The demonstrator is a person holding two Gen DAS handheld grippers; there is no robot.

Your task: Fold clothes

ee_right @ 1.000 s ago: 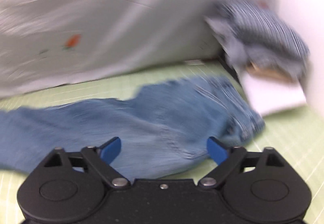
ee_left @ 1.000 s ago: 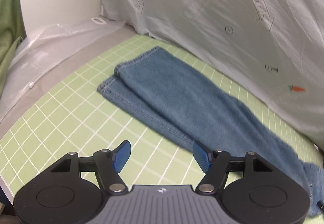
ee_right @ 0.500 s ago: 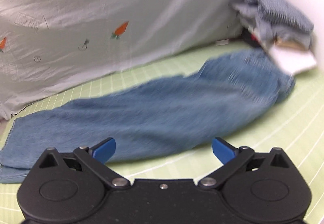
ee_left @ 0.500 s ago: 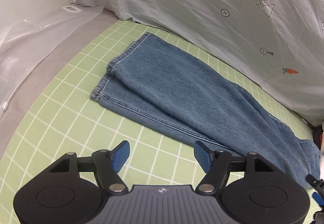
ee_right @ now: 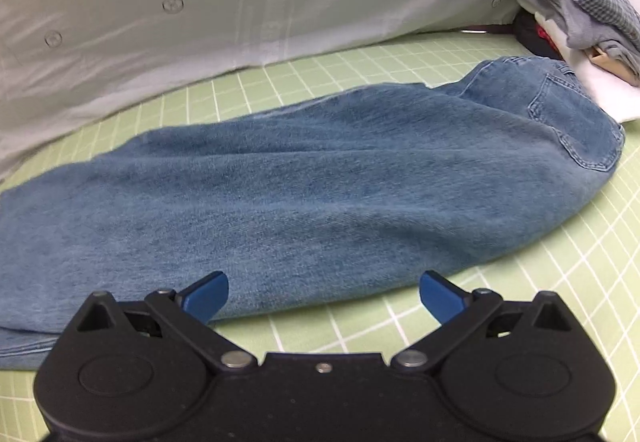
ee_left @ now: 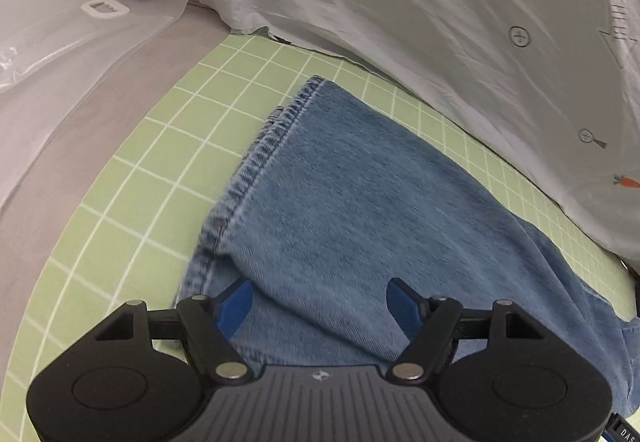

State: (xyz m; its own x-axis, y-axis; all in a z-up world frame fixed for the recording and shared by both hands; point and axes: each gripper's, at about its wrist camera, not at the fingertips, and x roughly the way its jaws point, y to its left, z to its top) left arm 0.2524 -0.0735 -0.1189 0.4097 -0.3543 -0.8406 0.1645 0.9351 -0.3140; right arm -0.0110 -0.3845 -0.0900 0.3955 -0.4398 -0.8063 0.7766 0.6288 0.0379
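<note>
A pair of blue jeans (ee_left: 360, 210) lies folded lengthwise, one leg on the other, on a green grid mat (ee_left: 160, 146). In the left wrist view the leg hems (ee_left: 276, 130) are close ahead. My left gripper (ee_left: 320, 302) is open and empty, just over the near edge of the legs by the hems. In the right wrist view the jeans (ee_right: 320, 182) stretch from the hems at left to the waist and back pocket (ee_right: 568, 122) at right. My right gripper (ee_right: 324, 294) is open and empty at the near edge of the legs.
A white printed sheet (ee_right: 200, 2) hangs along the far side of the mat. A pile of folded clothes (ee_right: 576, 2) sits at the far right by the jeans' waist. Clear plastic sheeting (ee_left: 60, 54) and a grey surface (ee_left: 80, 146) border the mat on the left.
My left gripper has moved forward and down toward the leg hems, which now fill its view. My right gripper has moved left along the jeans, away from the waist, and closer to the cloth.
</note>
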